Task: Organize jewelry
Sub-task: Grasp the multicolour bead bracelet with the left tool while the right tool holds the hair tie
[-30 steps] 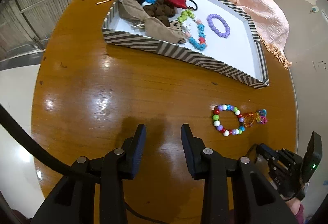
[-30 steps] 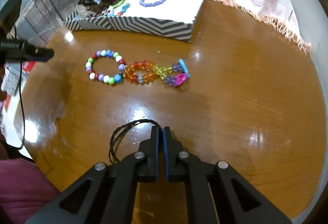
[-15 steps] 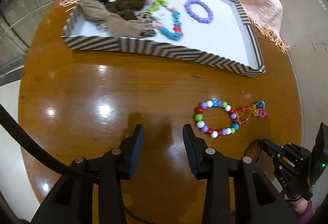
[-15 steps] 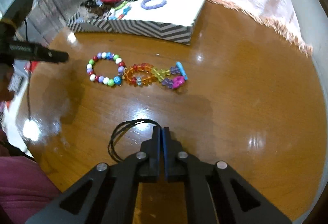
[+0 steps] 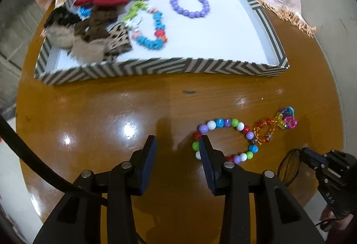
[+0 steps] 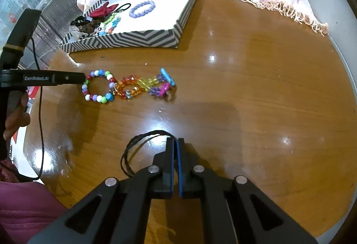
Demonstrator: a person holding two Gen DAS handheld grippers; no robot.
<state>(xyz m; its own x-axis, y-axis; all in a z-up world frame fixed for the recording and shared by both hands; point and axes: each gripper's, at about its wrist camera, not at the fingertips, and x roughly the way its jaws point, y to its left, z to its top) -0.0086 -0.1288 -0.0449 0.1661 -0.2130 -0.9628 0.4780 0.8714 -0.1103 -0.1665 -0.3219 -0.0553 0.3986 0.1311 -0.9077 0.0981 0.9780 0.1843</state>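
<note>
Two bead bracelets (image 6: pixel 99 86) beside tray (image 6: pixel 142 40)

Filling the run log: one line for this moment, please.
left gripper: open, at bead bracelet | right gripper: shut on black cord | tray: partly filled

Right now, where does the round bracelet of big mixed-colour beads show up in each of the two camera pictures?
Left wrist view: the mixed-colour bead bracelet lies lower right of centre on the table, against the tip of the left tool's right-hand finger.
Right wrist view: it lies left of centre, with a dark finger tip at its left edge.
Shared landmark: the striped tray, farther back in both.
</note>
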